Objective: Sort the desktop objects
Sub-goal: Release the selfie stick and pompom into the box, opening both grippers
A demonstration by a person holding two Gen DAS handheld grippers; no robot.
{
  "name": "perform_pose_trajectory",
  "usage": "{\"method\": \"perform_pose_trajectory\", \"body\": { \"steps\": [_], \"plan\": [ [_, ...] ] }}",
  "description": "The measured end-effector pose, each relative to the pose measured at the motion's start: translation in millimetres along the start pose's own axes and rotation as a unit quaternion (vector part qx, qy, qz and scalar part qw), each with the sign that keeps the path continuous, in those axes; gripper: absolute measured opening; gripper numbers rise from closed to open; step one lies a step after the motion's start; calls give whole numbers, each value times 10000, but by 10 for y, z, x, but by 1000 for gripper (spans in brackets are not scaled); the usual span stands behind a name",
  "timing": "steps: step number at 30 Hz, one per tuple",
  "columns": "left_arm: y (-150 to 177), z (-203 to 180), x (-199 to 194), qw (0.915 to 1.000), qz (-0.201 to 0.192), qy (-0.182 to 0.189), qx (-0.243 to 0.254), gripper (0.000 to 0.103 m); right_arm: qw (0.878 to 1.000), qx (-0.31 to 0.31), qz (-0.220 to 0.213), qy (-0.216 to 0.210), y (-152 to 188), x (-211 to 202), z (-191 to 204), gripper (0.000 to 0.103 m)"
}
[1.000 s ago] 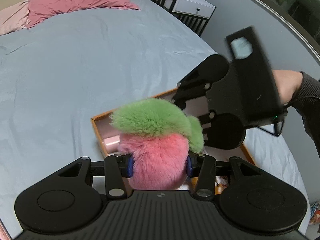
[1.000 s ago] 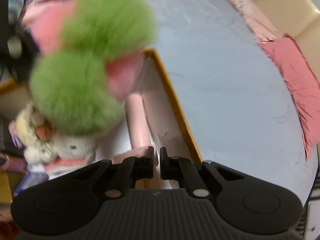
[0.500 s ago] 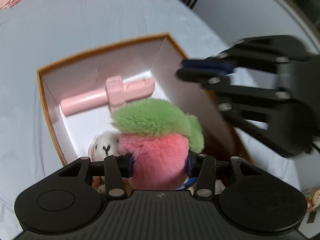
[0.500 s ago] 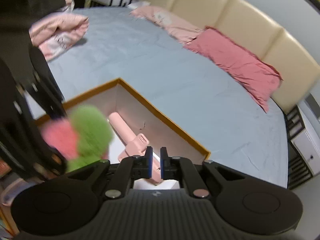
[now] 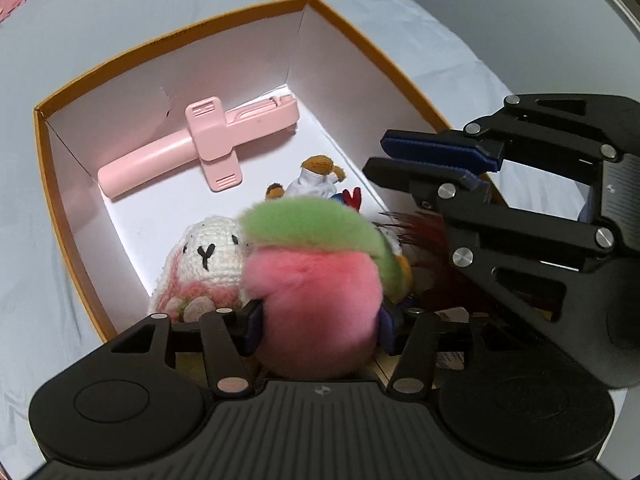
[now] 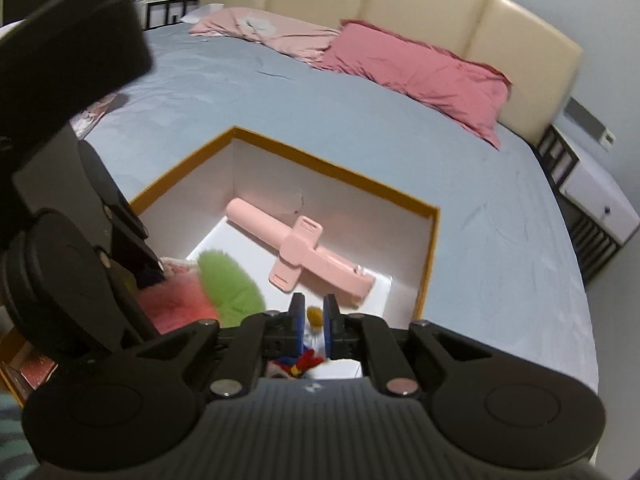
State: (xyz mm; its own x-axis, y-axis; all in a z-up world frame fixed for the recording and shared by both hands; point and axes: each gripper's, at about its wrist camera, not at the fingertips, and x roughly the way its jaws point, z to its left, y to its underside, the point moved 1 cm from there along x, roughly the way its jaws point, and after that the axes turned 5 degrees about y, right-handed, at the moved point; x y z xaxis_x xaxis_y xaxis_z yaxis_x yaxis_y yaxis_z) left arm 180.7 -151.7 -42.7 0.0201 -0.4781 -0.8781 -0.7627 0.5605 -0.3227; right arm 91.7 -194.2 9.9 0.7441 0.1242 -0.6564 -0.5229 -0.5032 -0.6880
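My left gripper is shut on a fluffy pink and green plush ball and holds it over the orange-rimmed white box. The ball also shows in the right wrist view. In the box lie a pink selfie stick, a white crocheted bunny and a small brown-haired doll. My right gripper is empty, its jaws nearly closed, and hovers over the box's right side; it also shows in the left wrist view.
The box sits on a grey-blue bed sheet. Pink pillows lie against a cream headboard. A white and black nightstand stands past the bed's edge. More small toys with red feathers crowd the box's near right.
My left gripper has moved forward and down over the box with the plush ball. My right gripper has swung away from the ball and now points across the box.
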Motion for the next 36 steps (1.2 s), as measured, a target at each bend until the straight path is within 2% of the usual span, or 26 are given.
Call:
{"method": "perform_pose_trajectory", "body": {
  "steps": [3, 9, 15, 17, 21, 23, 31, 32, 36],
  "plan": [
    [32, -18, -106, 9996, -271, -11, 61, 65, 10000, 44, -45, 50, 20, -72, 5, 19],
    [200, -26, -410, 9968, -798, -94, 45, 65, 9996, 262, -79, -102, -61, -128, 22, 23],
    [345, 71, -622, 9922, -1209, 63, -295, 66, 9972, 475, 388, -435, -9, 30, 92, 24],
    [362, 108, -647, 9913, -1235, 132, -428, 65, 9971, 303, 554, -435, 42, 88, 171, 23],
    [388, 102, -674, 9908, -1260, 105, -489, 65, 9952, -288, 915, -166, 112, 183, 351, 23],
    [405, 80, -701, 9905, -1273, 121, -501, 65, 9928, -509, 1076, -115, 155, 237, 418, 18],
    [566, -16, -889, 9884, -1440, 65, -476, 66, 9962, -195, 833, 173, 81, -73, 324, 21],
    [588, -37, -920, 9878, -1488, 32, -469, 66, 9966, -170, 771, 246, 74, -140, 323, 24],
    [686, -157, -1062, 9832, -1785, -145, -349, 65, 9979, 7, 452, 467, 84, -459, 367, 25]
  ]
}}
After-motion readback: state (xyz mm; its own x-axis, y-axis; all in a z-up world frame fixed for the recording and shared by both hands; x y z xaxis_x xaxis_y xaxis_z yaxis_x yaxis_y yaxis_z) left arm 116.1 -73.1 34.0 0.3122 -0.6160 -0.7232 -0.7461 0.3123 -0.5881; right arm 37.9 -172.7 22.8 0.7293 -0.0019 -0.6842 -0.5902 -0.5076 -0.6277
